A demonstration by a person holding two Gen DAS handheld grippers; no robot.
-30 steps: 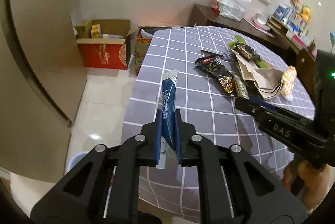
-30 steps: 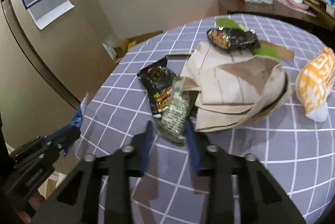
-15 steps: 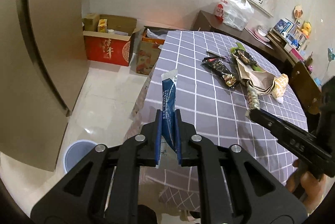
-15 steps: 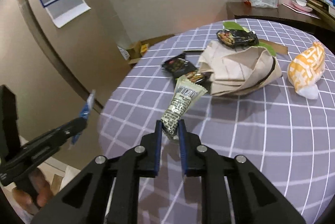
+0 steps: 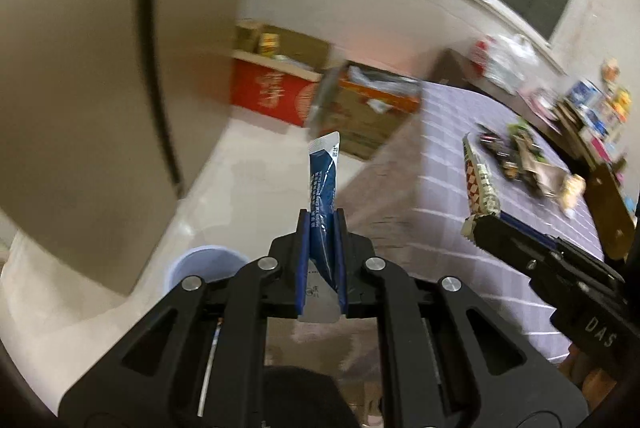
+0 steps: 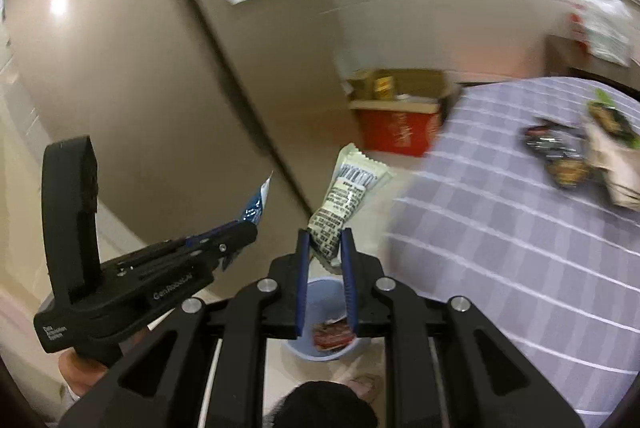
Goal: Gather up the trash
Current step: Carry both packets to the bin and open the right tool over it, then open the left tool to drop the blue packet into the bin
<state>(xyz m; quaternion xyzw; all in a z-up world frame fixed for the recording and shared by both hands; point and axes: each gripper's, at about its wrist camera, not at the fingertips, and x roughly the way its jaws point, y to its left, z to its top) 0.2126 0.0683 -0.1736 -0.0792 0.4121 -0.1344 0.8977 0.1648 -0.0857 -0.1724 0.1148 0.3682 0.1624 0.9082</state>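
My left gripper [image 5: 322,224] is shut on a blue sachet wrapper [image 5: 323,184], held upright over the floor beside the table; it also shows in the right wrist view [image 6: 256,202]. My right gripper [image 6: 325,248] is shut on a white printed snack wrapper [image 6: 344,198], held above a pale blue trash bin [image 6: 320,308] on the floor that has a red wrapper inside. The bin also shows in the left wrist view [image 5: 200,262], below and left of the left gripper. The right gripper and its wrapper [image 5: 480,184] show at the right of the left wrist view.
A round table with a purple checked cloth [image 6: 520,228] stands at right, bearing dark snack wrappers [image 6: 560,152] and a brown paper bag [image 6: 616,164]. A red cardboard box [image 5: 276,92] and another open box [image 5: 372,116] stand on the floor by the wall. A beige door [image 5: 80,88] is at left.
Both grippers have swung left off the table with their wrappers, over the floor. The trash bin has come under the right gripper.
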